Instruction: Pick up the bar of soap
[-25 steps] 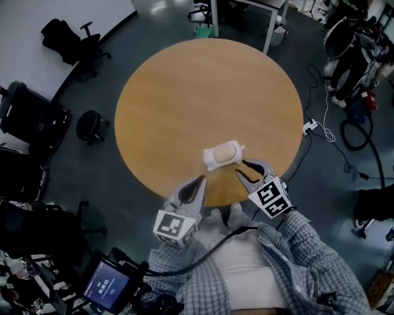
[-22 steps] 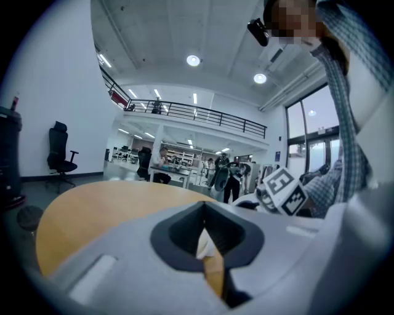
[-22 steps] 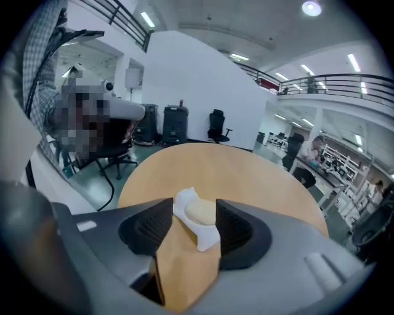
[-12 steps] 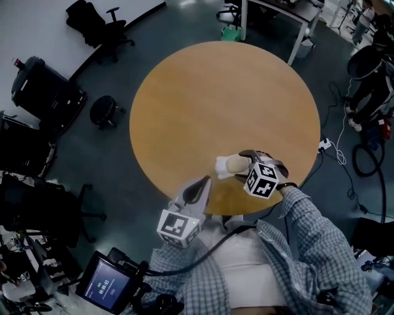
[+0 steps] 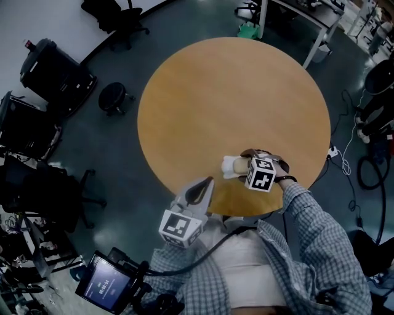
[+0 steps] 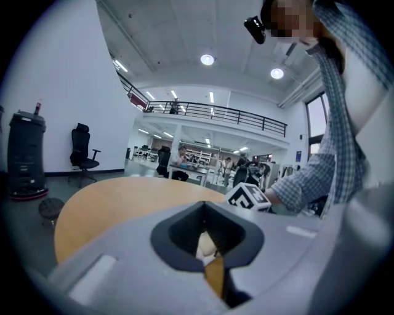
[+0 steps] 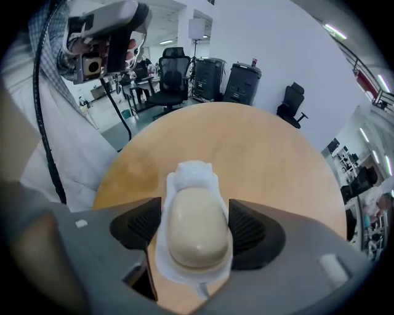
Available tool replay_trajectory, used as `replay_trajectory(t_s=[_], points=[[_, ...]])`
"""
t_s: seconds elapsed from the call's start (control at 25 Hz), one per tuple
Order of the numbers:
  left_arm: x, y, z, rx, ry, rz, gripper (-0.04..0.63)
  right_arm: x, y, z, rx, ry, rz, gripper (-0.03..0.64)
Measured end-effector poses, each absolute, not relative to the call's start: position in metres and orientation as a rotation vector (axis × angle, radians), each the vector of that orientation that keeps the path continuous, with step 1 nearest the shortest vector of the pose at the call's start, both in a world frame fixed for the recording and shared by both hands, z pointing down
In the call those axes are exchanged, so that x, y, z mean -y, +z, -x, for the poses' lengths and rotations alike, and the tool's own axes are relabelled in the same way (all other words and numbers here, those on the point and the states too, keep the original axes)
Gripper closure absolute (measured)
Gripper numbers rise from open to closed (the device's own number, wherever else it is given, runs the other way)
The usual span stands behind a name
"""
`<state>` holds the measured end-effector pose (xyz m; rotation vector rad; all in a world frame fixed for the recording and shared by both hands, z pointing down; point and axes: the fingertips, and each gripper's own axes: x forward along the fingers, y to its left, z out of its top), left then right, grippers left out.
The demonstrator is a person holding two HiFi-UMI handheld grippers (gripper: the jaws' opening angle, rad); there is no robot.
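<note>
While the right tool [image 7: 196, 237] opens: its jaws spread wide to either side of the soap [image 7: 194, 218], and the pads do not press on it.
Change: a second ago this tool sits short of the soap at the near rim with narrow jaws. Now it reaches over the soap from the person's right, and the head view frames the table a little differently.
Soap: it lies in a white dish [image 7: 192, 173] on the table, close to the near edge and between the right tool's jaws.
Meaning: the approach looks finished and the closing comes next. The pads also flank the dish's walls, so the dish may lift with the soap, or the soap may slip.
Left tool [image 5: 202, 186]: its jaws are together and empty. It hangs just off the table's near edge, idle as before.
Table [image 5: 228, 92]: round, with a wood-coloured top that carries only the dish and soap.
Room: the floor is grey. Office chairs [image 5: 120, 12], tall black cases [image 5: 58, 71] and a stool [image 5: 115, 98] stand at the left. A second table [image 5: 289, 15] is beyond, cables [image 5: 363, 166] lie at the right, and a lit screen [image 5: 106, 284] is beside the person.
</note>
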<state>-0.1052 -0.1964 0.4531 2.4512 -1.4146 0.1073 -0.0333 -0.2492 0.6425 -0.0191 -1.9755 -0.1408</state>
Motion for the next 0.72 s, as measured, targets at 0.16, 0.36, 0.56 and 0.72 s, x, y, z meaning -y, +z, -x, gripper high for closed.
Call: replay_trajectory(t_s=[0.16,0.36,0.56,0.72], points=[[0.197,0.447,0.103,1.42,0.104,-2.445,0.597,0.248,0.641,0.034,1.995,-0.131,0.01,0.273],[0.197,0.442,0.104,1.428,0.118,-2.416,0.597,0.252,0.634,0.039,2.036,-0.142,-0.035,0.328],[0.197,0.443,0.1,1.42,0.126,-2.428,0.597,0.253,0.637,0.038,2.016,-0.133,0.018,0.325],[0.198,0.448,0.098,1.413,0.102,-2.463,0.597,0.255,0.638,0.039,2.055,-0.077,0.038,0.321]])
